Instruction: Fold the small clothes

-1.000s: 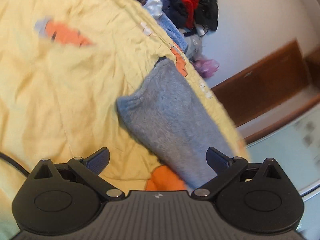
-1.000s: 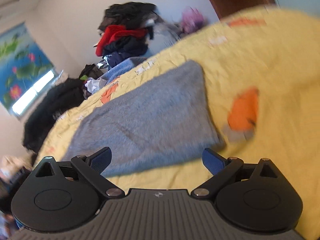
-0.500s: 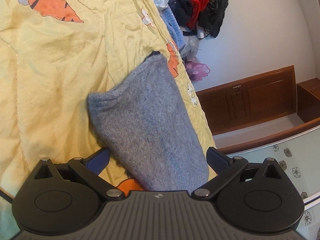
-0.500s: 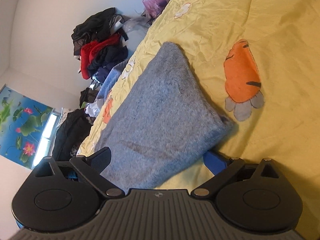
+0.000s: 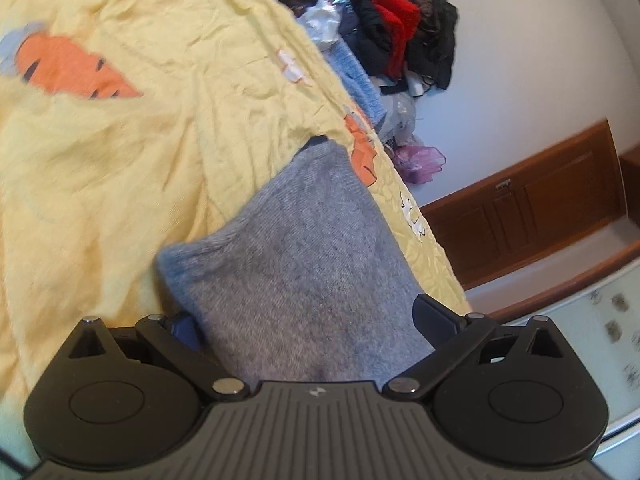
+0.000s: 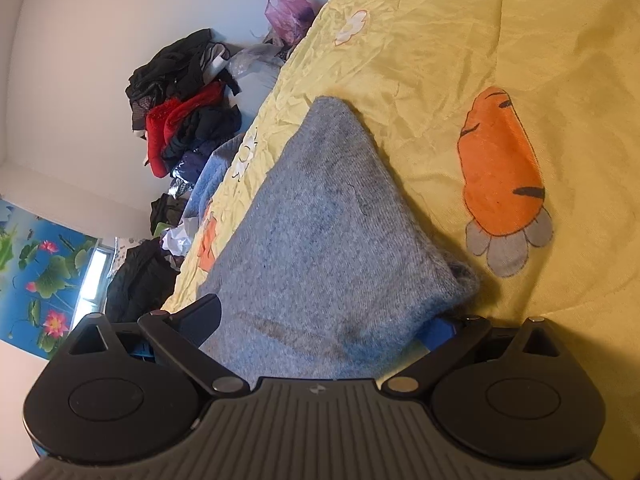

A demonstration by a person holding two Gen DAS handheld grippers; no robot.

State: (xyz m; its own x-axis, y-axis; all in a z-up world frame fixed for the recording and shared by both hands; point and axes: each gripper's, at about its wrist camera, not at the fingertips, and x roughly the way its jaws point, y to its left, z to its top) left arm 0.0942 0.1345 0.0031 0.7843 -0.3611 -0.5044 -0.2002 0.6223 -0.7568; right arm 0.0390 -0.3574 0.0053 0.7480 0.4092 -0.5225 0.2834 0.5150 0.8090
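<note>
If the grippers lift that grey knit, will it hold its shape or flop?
The grey knit will probably flop: it looks soft, fuzzy and already folded over itself. Its thick layers suggest some drag on the wrinkled yellow sheet, so it likely won't slide easily.

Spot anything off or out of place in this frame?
The grey knitted garment has a dark brownish smear near its closer edge, just ahead of the right gripper, which looks like a stain. Behind the yellow carrot-print bedspread, a heap of unfolded clothes is piled against the wall.
</note>
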